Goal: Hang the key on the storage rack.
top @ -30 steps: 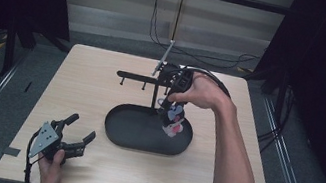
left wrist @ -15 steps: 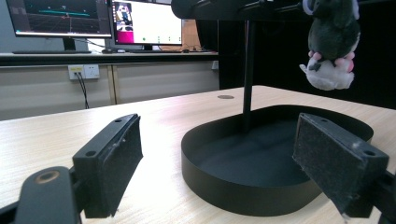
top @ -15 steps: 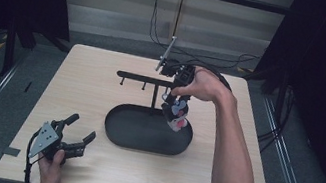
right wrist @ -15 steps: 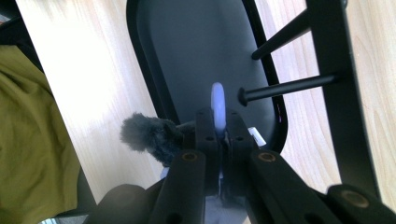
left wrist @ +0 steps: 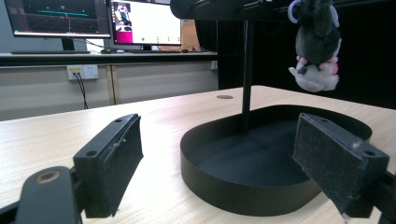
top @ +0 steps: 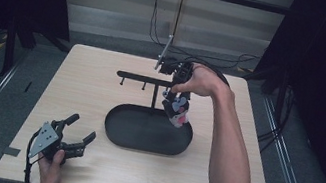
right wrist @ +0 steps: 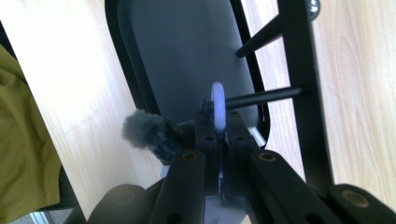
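The big wooden table (top: 100,90) is under both claws. A black oval tray (top: 116,129) sits on it, in front of the left claw and below the right claw. A black rack (top: 140,77) with a thin post stands up out of the tray, and small pegs stick out from its top bar.

The right claw (top: 174,92) is up high beside the rack bar, pointing down. Its jaws are pressed together on a pale ring (right wrist: 217,106). One peg (right wrist: 266,97) touches the ring, but I cannot tell if it goes through.

A small gray, white and pink plush toy (top: 177,112) hangs from the ring, right under the right claw and above the tray.

The left claw (top: 77,135) is low by the near edge of the table, well apart from the toy. Its jaws are spread wide and hold nothing.
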{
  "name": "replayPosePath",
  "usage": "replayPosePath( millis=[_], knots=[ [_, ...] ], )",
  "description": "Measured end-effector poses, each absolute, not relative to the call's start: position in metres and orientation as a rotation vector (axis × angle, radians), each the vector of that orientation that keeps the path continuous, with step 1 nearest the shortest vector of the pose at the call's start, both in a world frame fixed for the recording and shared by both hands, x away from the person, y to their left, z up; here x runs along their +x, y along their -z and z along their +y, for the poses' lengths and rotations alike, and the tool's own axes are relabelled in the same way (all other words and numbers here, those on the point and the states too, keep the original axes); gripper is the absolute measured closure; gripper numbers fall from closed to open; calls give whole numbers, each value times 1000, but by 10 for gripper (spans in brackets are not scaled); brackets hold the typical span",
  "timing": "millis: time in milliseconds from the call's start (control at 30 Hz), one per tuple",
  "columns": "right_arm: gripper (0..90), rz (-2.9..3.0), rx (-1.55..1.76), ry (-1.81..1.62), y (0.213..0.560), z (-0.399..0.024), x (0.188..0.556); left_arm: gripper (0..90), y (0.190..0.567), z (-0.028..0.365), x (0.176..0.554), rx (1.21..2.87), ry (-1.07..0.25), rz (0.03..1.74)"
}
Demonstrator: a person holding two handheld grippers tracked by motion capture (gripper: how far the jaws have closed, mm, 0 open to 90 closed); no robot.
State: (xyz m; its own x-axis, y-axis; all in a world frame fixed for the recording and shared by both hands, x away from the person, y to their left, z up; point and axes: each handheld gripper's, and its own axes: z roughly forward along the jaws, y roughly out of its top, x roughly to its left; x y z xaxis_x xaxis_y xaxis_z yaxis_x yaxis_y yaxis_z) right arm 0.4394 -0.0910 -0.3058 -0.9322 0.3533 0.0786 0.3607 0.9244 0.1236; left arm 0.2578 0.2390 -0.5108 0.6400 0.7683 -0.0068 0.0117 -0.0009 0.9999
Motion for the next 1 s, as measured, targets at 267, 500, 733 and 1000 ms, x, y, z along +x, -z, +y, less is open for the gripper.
replayPosePath(
  millis=[267,500,733,1000],
  knots=[
    [864,-3034,-564,171,308,-89,446,154,511,239,258,1466,-676,692],
    [861,-3030,-578,188,308,-93,452,155,511,239,258,1465,-676,693],
    [861,-3030,-596,254,312,-98,451,154,511,239,258,1467,-675,692],
    [804,-3046,-622,260,307,-100,444,154,511,239,258,1469,-677,692]
  ],
)
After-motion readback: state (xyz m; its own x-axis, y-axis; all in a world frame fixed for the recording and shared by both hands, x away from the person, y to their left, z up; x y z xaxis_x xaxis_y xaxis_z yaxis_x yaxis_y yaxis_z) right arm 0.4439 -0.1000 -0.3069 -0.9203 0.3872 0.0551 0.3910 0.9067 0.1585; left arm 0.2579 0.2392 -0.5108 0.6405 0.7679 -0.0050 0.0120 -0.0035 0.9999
